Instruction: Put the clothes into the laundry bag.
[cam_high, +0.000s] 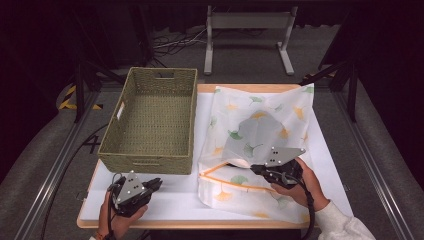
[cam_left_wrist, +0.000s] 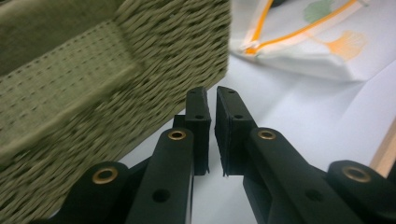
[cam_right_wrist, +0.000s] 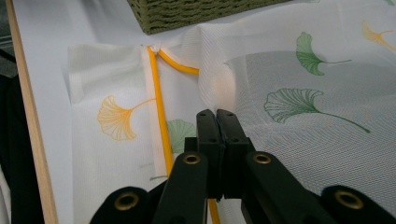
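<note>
Your right gripper (cam_right_wrist: 216, 116) is clamped on the bag; your left gripper (cam_left_wrist: 211, 95) holds nothing.

Right jaws pinch the white mesh bag (cam_high: 260, 125) with ginkgo-leaf print and orange zip, spread on the white table (cam_high: 175, 192). Left jaws stand a narrow slit apart, just beside the green woven rectangular basket (cam_high: 150, 117).

Woven green basket (cam_high: 150, 120) sits on the left part of the white table top (cam_high: 200, 130) — open, rectangular, cut-out handle in its far wall, a pale label on its left wall. Beyond the table, a grey metal stand (cam_high: 248, 35) on grey floor — cables beside it.
</note>
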